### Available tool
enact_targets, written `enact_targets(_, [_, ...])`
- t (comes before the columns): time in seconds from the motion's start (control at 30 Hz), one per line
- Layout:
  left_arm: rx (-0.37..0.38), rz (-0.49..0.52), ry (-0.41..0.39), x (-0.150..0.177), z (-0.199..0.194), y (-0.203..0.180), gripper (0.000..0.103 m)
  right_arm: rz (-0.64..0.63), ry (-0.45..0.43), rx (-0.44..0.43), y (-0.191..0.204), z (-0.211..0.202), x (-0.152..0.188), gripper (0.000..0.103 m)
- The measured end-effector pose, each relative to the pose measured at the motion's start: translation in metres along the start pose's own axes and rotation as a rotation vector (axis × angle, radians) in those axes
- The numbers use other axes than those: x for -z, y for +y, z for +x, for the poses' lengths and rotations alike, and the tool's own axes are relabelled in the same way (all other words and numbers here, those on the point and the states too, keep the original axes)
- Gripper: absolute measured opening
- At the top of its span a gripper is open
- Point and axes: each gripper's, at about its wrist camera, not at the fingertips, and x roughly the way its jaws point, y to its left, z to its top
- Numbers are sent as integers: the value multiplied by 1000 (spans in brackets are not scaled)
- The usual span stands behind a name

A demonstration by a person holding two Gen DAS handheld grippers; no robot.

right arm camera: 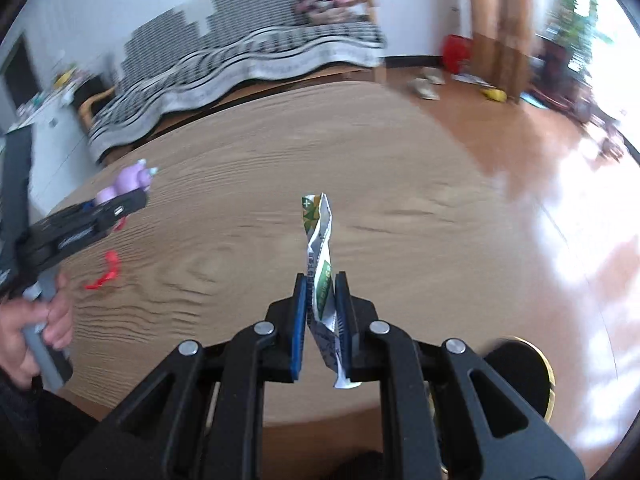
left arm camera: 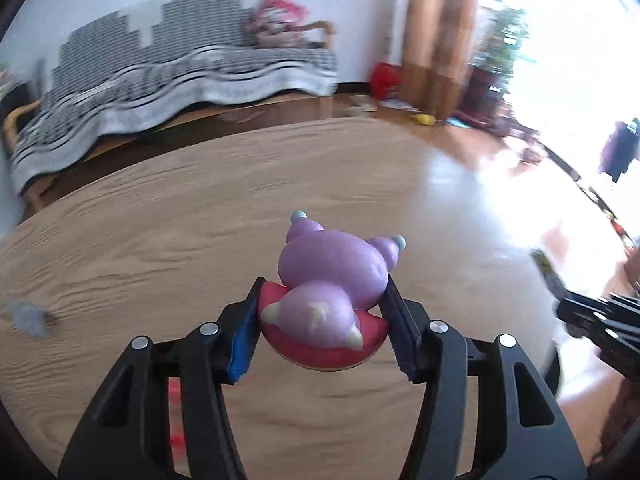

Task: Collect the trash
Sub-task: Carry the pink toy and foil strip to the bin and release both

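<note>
My left gripper [left arm camera: 322,322] is shut on a purple toy figure [left arm camera: 332,276] with a red round base, held above the wooden table [left arm camera: 160,220]. In the right wrist view the left gripper [right arm camera: 120,206] shows at the left with the purple toy [right arm camera: 130,180] in it. My right gripper [right arm camera: 322,316] is shut on a crumpled white and green wrapper [right arm camera: 320,248], which sticks up between the blue pads above the table [right arm camera: 400,200]. A red scrap [right arm camera: 105,272] lies on the table at the left. A grey scrap [left arm camera: 30,318] lies at the table's left edge.
A sofa with a striped cover [left arm camera: 160,68] stands behind the table. A dark round bin [right arm camera: 520,376] sits below the table's near right edge. Red and yellow items [right arm camera: 456,54] lie on the shiny wooden floor near a wooden pillar [left arm camera: 440,32].
</note>
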Motion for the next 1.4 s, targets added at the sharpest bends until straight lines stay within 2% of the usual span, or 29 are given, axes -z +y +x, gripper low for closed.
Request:
enact_targets(0.1, [113, 92, 7, 8, 2, -73, 55, 86, -10, 81, -51, -12, 12, 15])
enact_targets(0.23, [235, 189, 43, 26, 12, -151, 55, 237, -7, 168, -128, -33, 40, 15])
enact_targets(0.33, [311, 255, 79, 43, 21, -206, 55, 299, 7, 247, -167, -43, 62, 15])
enact_targets(0.43, [379, 331, 116, 64, 35, -257, 55, 364, 24, 280, -201, -53, 85, 15])
enact_targets(0.57, [428, 387, 188, 91, 60, -301, 55, 409, 48, 302, -226, -58, 106, 15])
enact_targets(0.67, [447, 401, 233, 103, 78, -313, 55, 410, 62, 316, -229, -57, 115, 15])
enact_targets(0.83, [432, 428, 276, 121, 101, -328, 55, 417, 76, 314, -233, -53, 115, 15])
enact_targets(1.07, [441, 421, 288, 120, 103, -329, 56, 410, 75, 308, -227, -52, 111, 15])
enact_targets(1.17, [450, 428, 290, 119, 102, -329, 63, 410, 75, 309, -226, -51, 110, 15])
enact_targets(1.23, [452, 428, 280, 117, 100, -330, 76, 411, 76, 308, -225, -51, 110, 15])
enact_targets(1.4, [456, 422, 263, 113, 93, -326, 77, 405, 83, 307, -222, -48, 108, 15])
